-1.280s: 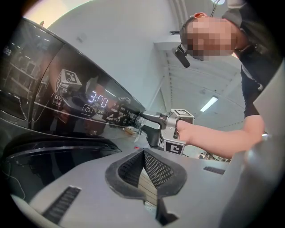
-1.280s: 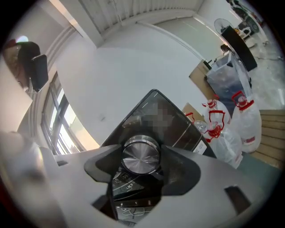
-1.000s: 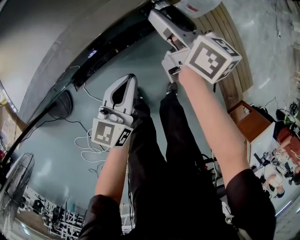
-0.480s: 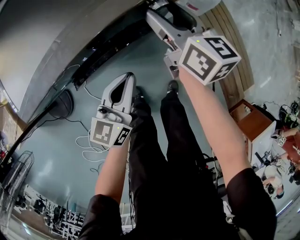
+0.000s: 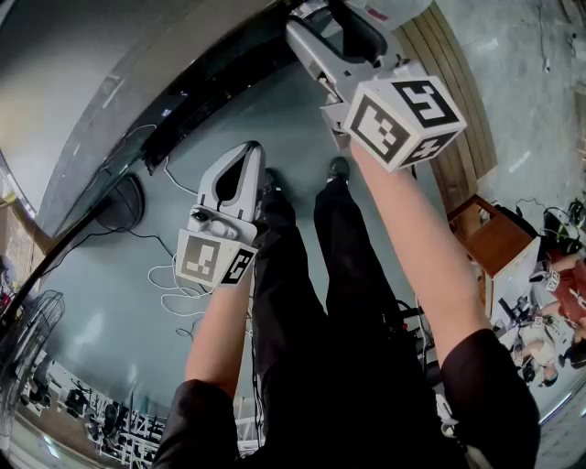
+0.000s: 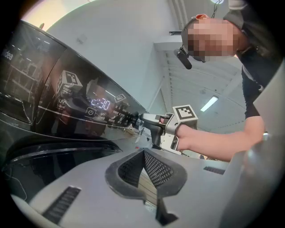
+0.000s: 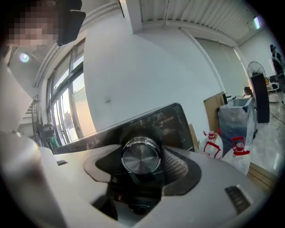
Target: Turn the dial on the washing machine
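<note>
The washing machine's black control panel [image 6: 53,116] shows a lit display [image 6: 102,103], and the panel's edge [image 5: 211,87] runs across the head view. Its round silver dial [image 7: 141,155] sits between the jaws of my right gripper [image 7: 141,161], which is shut on it. In the left gripper view that right gripper [image 6: 141,119] presses against the dial [image 6: 132,119]. In the head view my right gripper [image 5: 316,14] reaches the panel at the top. My left gripper [image 5: 251,151] hangs lower, apart from the machine, jaws shut on nothing; its pads [image 6: 156,167] meet.
Cables [image 5: 174,275] and a round black fan base [image 5: 119,203] lie on the floor by the machine. A wooden cabinet [image 5: 481,234] stands at the right. White bottles with red caps [image 7: 238,151] and a bin [image 7: 234,118] stand beyond the machine. The person's legs [image 5: 302,275] are below.
The right gripper has rolled about its own axis while staying on the dial; its marker cube shows turned faces. The left gripper has barely moved.
</note>
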`<state>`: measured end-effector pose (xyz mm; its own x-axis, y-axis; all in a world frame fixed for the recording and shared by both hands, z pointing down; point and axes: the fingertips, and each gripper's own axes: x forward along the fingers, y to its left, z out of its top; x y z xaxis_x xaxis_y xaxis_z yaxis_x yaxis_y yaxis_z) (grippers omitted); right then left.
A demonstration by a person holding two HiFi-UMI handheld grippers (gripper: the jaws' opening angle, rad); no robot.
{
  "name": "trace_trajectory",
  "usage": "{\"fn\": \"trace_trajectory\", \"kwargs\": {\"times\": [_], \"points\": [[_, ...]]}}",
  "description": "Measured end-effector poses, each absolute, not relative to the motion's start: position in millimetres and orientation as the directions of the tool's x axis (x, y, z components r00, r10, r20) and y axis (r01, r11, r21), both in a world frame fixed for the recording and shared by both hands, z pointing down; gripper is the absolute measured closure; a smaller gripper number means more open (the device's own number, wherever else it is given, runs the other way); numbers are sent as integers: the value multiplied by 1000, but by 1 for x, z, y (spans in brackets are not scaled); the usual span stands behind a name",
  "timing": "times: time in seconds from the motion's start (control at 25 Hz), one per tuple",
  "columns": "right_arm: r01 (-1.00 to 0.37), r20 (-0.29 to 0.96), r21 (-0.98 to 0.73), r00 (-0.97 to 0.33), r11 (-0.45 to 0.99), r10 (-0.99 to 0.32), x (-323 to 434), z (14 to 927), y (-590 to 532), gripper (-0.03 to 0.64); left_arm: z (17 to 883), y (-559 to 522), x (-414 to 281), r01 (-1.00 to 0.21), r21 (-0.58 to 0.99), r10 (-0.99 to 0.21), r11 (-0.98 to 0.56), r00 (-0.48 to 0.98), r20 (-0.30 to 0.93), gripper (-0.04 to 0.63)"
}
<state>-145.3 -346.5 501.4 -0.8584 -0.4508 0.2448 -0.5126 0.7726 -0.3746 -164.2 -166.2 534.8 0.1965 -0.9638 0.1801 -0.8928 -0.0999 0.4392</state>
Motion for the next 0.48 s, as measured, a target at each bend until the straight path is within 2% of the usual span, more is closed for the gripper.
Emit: {"fn": "trace_trajectory", "kwargs": {"times": [0.24, 0.4, 0.48], "points": [[-511, 216, -343, -860, 788, -463, -137, 499, -342, 324, 537, -166, -165, -892, 441, -965, -96, 192, 179, 581], [-509, 192, -260, -860, 821, -473, -132, 494, -333, 328, 537, -167, -163, -891, 443, -965, -99, 195, 175, 581], [-509, 178, -193, -859, 839, -480, -130, 490, -326, 371, 537, -168, -161, -892, 441, -965, -103, 197, 174, 581]]}}
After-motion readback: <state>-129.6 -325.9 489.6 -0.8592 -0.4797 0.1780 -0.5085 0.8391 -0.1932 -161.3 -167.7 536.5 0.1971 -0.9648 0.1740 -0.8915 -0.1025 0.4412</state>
